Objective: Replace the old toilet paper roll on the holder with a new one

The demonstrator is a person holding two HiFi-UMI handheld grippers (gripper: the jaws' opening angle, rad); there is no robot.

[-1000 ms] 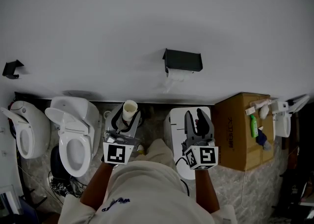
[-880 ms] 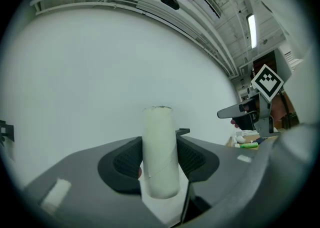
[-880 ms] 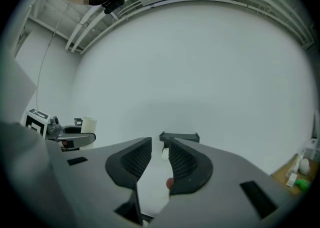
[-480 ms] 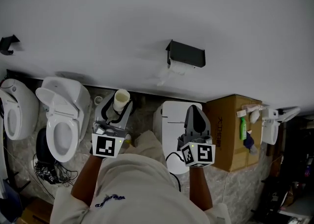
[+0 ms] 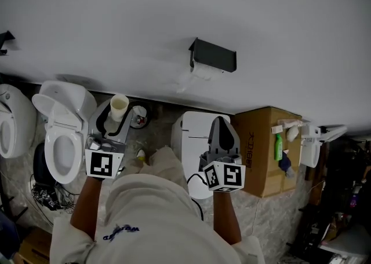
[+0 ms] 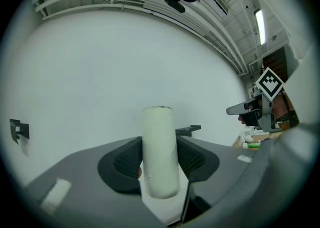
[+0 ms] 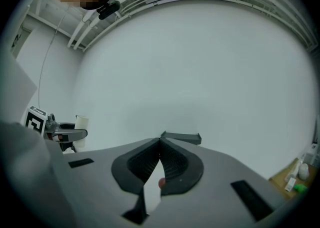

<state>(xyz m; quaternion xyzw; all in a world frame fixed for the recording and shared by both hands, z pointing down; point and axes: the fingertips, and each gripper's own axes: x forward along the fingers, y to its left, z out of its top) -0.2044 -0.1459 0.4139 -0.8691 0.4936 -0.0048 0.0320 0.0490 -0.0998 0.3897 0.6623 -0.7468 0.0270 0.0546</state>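
- The open toilet (image 5: 64, 106) stands on the floor just left of the left claw; a tube let slip on that side could drop into the bowl or roll off across the floor
- The left claw (image 6: 159, 164) is about half open, its pads pressed on the lower part of an upright cardboard tube (image 6: 158, 137). The tube looks light and hollow, so I judge that a harder squeeze would crush it and a tilt could let it slide out
- The holder (image 5: 213, 55) is fixed to the wall ahead, well apart from both claws. The old roll (image 5: 204, 72) sits under its lid with a loose tail hanging, and a pull on that tail would likely tear or unwind paper rather than free the roll
- The right claw (image 7: 160, 154) is fully closed with nothing between its jaws. It must open before it can take anything, and no full new roll shows in any view
- Writing: the print on the cardboard box (image 5: 262, 141), the green bottle (image 5: 278, 147) label and the blue script on the shirt (image 5: 151, 211) are too small to read; the cube (image 5: 99, 164) on each claw carries only black-and-white squares
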